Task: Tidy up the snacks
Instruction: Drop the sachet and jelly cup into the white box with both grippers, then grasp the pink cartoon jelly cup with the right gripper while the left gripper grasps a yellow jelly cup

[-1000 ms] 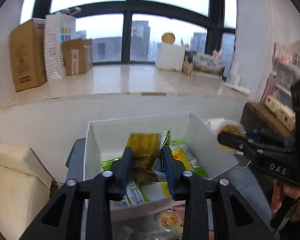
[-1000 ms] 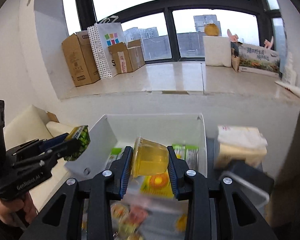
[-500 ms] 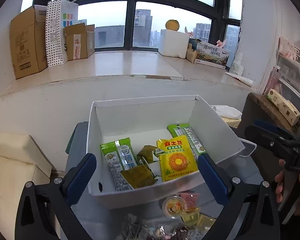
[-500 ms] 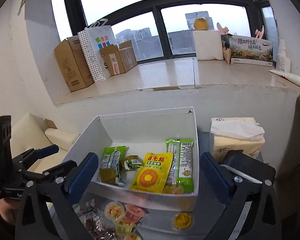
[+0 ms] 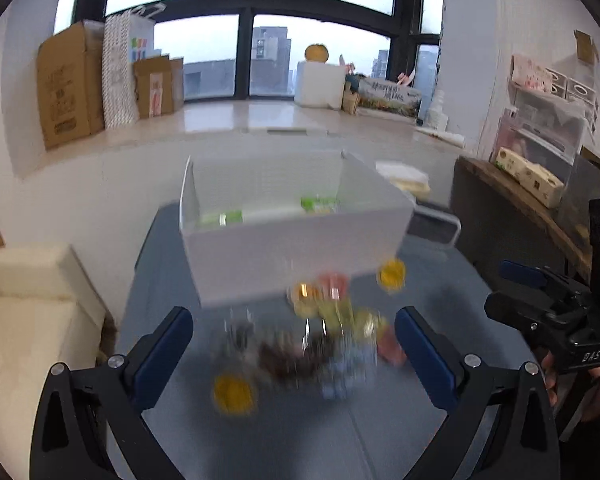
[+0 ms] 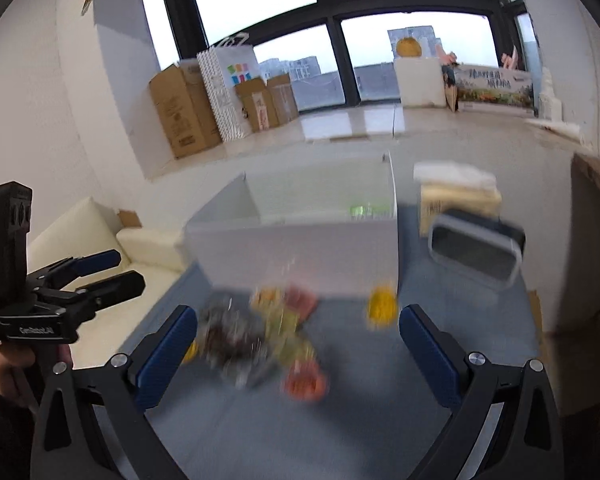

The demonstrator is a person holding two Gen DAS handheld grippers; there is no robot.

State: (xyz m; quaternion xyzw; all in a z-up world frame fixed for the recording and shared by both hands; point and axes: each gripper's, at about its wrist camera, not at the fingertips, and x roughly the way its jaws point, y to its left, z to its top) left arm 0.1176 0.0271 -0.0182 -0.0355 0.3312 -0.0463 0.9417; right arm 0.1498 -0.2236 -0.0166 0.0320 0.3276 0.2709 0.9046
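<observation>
A white box (image 5: pixel 296 252) stands on the grey table, also in the right wrist view (image 6: pixel 300 248), with green snack packets (image 5: pixel 318 204) showing inside. A blurred pile of loose snacks (image 5: pixel 316 344) lies in front of it, also in the right wrist view (image 6: pixel 260 332). Yellow jelly cups (image 5: pixel 391 274) (image 5: pixel 234 394) lie apart from the pile. My left gripper (image 5: pixel 294 354) is open and empty, low over the pile. My right gripper (image 6: pixel 298 356) is open and empty too; it also shows at the right of the left wrist view (image 5: pixel 540 300).
A tissue pack (image 6: pixel 456 188) and a dark grey-rimmed container (image 6: pixel 476 252) stand right of the box. A cream sofa (image 5: pixel 24 312) is at the left. A wooden shelf (image 5: pixel 512 200) is at the right. Cardboard boxes (image 5: pixel 68 84) stand on the window sill.
Both grippers opened, dropping a snack packet and a jelly cup into the box, then pulled back and down. The view now looks at the box's front wall and the loose pile.
</observation>
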